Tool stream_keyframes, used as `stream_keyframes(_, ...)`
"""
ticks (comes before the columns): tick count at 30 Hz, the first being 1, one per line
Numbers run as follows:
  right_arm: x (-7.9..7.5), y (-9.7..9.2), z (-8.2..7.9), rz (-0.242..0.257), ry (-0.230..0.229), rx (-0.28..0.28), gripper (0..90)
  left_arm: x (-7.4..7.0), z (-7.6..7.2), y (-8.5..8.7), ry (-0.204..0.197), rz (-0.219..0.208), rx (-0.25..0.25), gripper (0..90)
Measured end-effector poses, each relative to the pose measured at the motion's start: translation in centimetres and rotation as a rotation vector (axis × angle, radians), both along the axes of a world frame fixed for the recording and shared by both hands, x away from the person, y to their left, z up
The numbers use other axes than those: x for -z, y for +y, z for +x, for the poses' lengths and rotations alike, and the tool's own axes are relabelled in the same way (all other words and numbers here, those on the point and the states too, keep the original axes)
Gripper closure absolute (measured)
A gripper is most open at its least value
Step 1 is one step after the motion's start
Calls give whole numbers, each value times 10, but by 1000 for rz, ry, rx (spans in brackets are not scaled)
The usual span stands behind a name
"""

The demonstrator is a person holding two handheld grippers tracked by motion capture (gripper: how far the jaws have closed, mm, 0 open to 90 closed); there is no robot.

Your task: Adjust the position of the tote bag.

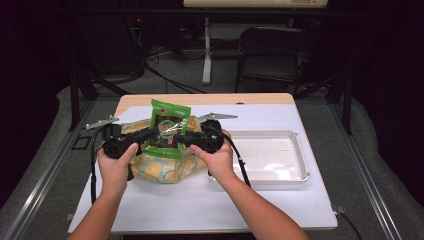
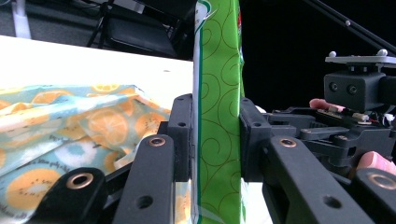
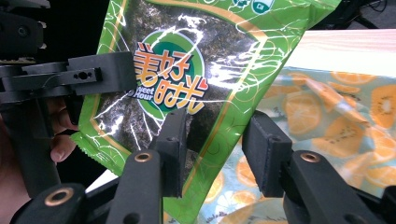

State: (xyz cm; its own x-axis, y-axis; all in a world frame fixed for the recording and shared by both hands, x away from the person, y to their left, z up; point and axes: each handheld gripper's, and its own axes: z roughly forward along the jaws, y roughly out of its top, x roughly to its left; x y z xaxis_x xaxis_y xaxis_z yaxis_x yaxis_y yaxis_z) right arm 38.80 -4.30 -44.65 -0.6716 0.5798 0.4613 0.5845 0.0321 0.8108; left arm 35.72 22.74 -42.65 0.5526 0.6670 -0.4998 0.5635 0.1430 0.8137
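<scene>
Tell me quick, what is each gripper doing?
Left gripper: shut on the green packet.
Right gripper: open, jaws either side of the packet's edge, not pressing it.

room: dim | floor (image 1: 170,75): grey | folding chair (image 1: 270,55): black, behind table (image 1: 210,99)

Left gripper (image 2: 215,140) clamps the green snack packet (image 2: 218,93) edge-on above orange-print cloth (image 2: 70,126)
</scene>
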Motion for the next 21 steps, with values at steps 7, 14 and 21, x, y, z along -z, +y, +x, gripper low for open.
stream_keyframes(7,2,-18,-2,0,18,25,618,2,3,-18,0,9,27,720)
stream_keyframes(14,5,-39,-7,0,19,65,620,6,7,-41,7,29,64,715)
stream_keyframes(21,5,-65,-14,15,9,103,636,11,10,-65,21,40,107,701)
